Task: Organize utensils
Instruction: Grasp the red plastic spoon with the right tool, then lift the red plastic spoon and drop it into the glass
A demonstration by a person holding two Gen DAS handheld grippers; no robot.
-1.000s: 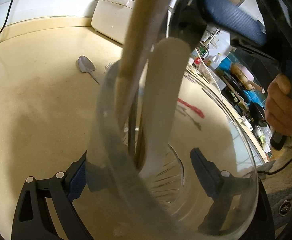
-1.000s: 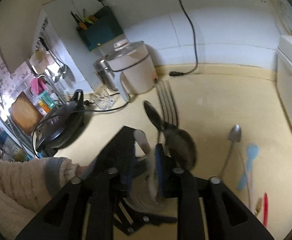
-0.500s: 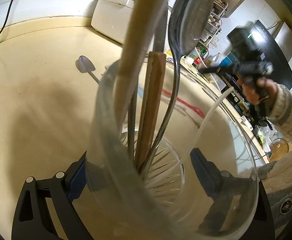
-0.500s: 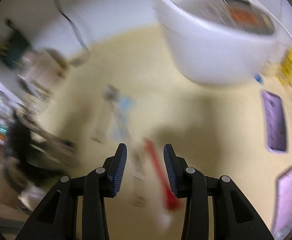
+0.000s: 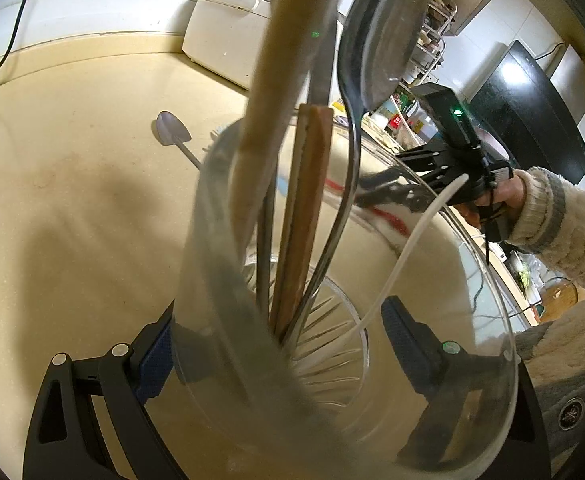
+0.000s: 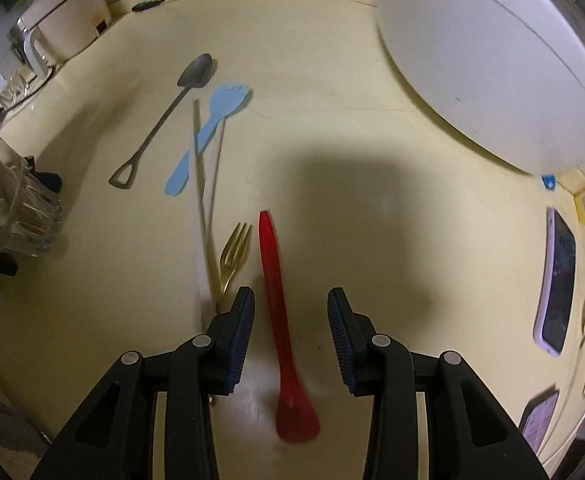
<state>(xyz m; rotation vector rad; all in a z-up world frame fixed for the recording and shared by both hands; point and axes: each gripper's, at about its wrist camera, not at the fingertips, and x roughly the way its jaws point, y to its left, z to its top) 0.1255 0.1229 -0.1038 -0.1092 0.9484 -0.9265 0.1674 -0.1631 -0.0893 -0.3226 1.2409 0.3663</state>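
Observation:
My left gripper (image 5: 276,344) is shut on a clear glass cup (image 5: 372,380) that holds several utensils: a wooden handle (image 5: 268,120), chopsticks (image 5: 304,216), a metal spoon (image 5: 384,36) and a thin white stick (image 5: 408,248). The cup also shows in the right wrist view (image 6: 24,208) at the far left. My right gripper (image 6: 290,336) is open and empty, low over the counter, its fingers on either side of a red plastic spoon (image 6: 280,320). A gold fork (image 6: 232,256), chopsticks (image 6: 204,200), a blue spork (image 6: 208,128) and a metal spoon (image 6: 172,108) lie beyond it.
A white rice cooker (image 6: 492,56) stands at the right of the beige counter (image 6: 332,120); a white pot (image 6: 60,28) with a cord sits at back left. Two phones (image 6: 558,280) lie at the right edge.
My right gripper has left the cup, swung over the counter and come down open around the red spoon. The left gripper and the cup have stayed still.

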